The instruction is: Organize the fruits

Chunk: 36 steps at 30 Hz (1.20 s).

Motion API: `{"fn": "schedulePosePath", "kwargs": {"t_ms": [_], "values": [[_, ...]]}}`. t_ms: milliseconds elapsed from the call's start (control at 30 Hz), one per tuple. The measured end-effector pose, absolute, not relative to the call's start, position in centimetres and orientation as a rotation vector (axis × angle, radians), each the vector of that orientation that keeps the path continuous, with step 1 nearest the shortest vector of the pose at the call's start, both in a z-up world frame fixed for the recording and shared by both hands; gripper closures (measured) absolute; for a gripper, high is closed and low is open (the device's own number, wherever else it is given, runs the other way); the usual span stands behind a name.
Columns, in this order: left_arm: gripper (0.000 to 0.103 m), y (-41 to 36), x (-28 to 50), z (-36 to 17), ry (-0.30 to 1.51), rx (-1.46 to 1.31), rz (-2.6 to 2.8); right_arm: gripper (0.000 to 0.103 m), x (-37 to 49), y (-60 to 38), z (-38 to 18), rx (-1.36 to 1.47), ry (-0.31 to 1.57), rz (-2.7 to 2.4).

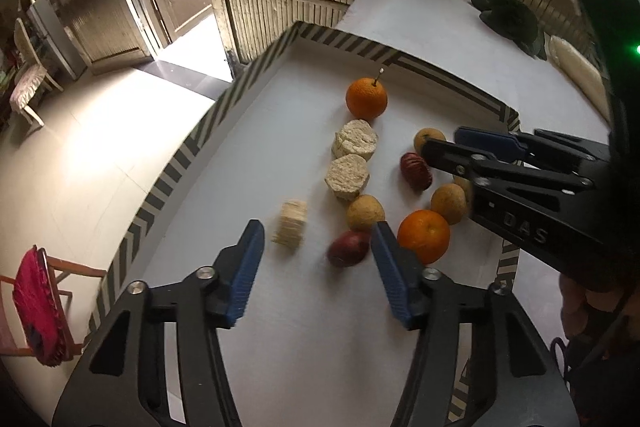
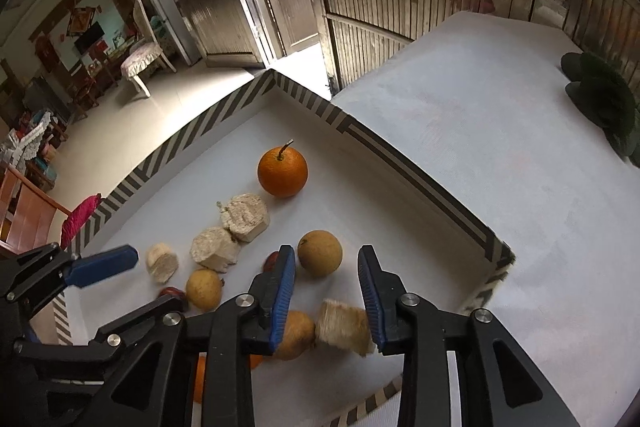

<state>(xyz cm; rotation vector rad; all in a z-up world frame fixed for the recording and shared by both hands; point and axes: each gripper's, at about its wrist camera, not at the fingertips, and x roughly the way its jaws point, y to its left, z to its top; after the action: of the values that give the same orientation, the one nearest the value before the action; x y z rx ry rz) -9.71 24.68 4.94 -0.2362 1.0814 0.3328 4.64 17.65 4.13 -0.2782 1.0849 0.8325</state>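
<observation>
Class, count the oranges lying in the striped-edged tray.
2. One orange with a stem sits at the far end of the tray, beyond the pale cake pieces. The other orange lies near the tray's close edge, beside the left hand-held gripper. None seem hidden.

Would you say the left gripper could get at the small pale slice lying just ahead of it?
Probably yes: the left gripper stands open, and the pale slice lies alone on bare tray floor, with the red fruit off to one side.
</observation>
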Motion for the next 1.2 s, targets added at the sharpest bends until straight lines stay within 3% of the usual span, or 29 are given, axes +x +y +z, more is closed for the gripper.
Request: {"fn": "schedulePosePath", "kwargs": {"t_ms": [567, 867, 1200], "values": [[0.046, 23.7, -11.2, 9.8, 0.899, -0.169, 0.413, 0.066, -0.7, 12.0, 10.5, -0.160, 0.909, 0.739], [0.045, 22.1, -11.4, 11.6, 0.847, -0.126, 0.426, 0.059, -1.9, 10.6, 12.0, -0.164, 0.870, 0.728], [0.044, 21.2, -12.0, 12.7, 0.801, -0.095, 0.431, 0.058, -2.6, 9.6, 12.7, -0.158, 0.844, 0.708]]}}
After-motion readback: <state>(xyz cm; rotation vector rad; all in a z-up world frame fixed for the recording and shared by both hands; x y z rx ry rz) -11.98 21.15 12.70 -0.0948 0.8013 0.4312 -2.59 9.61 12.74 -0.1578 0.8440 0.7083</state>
